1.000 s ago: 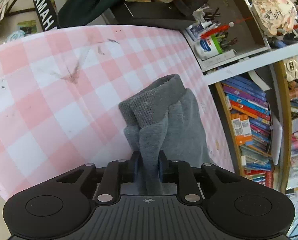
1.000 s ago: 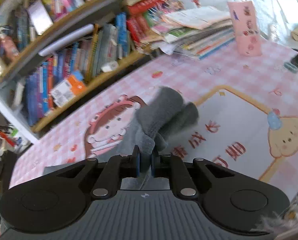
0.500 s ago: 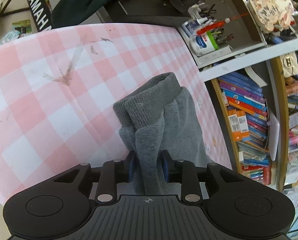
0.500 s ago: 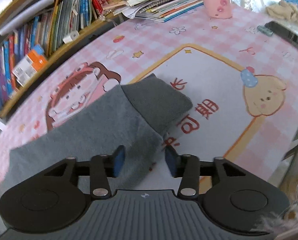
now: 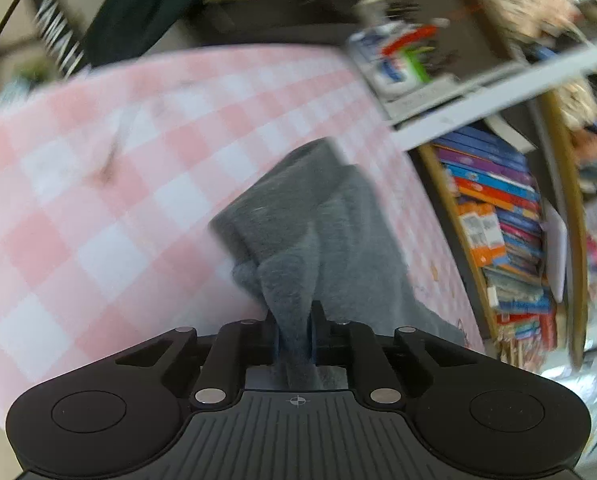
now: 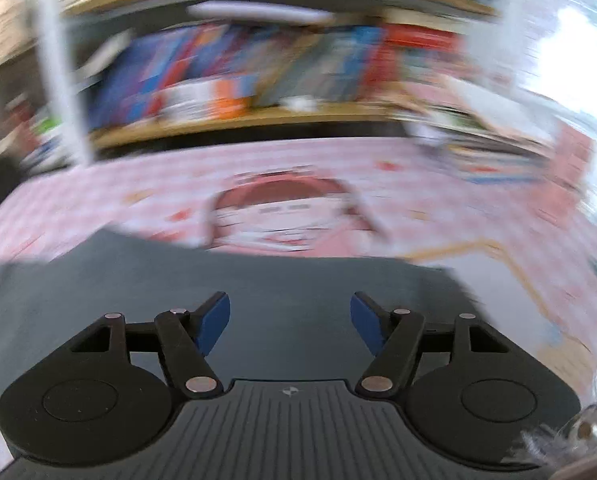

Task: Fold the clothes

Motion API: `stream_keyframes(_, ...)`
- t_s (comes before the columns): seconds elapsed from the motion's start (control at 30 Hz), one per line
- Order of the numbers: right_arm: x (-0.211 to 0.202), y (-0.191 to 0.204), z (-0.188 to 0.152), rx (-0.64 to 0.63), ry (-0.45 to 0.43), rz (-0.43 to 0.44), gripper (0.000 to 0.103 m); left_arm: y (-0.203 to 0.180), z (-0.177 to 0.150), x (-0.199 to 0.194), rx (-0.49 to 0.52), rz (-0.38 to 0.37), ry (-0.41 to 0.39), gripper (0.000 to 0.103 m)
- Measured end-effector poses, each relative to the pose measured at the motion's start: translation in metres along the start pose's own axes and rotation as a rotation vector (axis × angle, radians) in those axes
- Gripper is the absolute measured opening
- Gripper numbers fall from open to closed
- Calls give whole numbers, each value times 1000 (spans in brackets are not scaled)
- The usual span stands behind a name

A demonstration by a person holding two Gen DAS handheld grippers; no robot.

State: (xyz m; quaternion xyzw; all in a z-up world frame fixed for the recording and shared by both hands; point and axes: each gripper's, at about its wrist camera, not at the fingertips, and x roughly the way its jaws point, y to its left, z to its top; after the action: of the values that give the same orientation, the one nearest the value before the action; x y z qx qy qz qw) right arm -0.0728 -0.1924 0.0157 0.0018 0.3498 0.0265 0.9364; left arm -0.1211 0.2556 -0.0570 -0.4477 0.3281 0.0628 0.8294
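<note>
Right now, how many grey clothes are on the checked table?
1 visible: a grey knit garment on the pink checked tablecloth, pinched by the left gripper, beneath the open right gripper. More may lie outside view.

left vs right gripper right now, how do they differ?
1. The left gripper is shut on a bunched fold of the grey garment; the right gripper is open, nothing between its pads.
2. The left's jaws have just been closing on the cloth, the right's opening.
3. Left lifts fabric off the pink checked tablecloth; beyond the right it lies flat.

Shared: same black body, blue pads.
</note>
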Motion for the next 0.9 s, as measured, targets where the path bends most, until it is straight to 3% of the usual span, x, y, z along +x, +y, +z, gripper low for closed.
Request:
stream_keyframes(0.13,23,39,3,-149,62,118,68,-37,-5,-22,203,-82,-79,11)
stream_keyframes(0.33,48,91,0,-330,114,232,68,7,-2,-1,-25,22,16,12)
stream_keyframes(0.4,51,105,-1,-370,123,247,68,15,-3,2,-80,26,27,18)
stream_keyframes(0.53,54,124,-4,-389,132,249,68,18,-2,7,-97,21,31,25)
stream_keyframes(0.9,51,146,-28,-469,181,241,70,26,0,14,-156,-22,27,27)
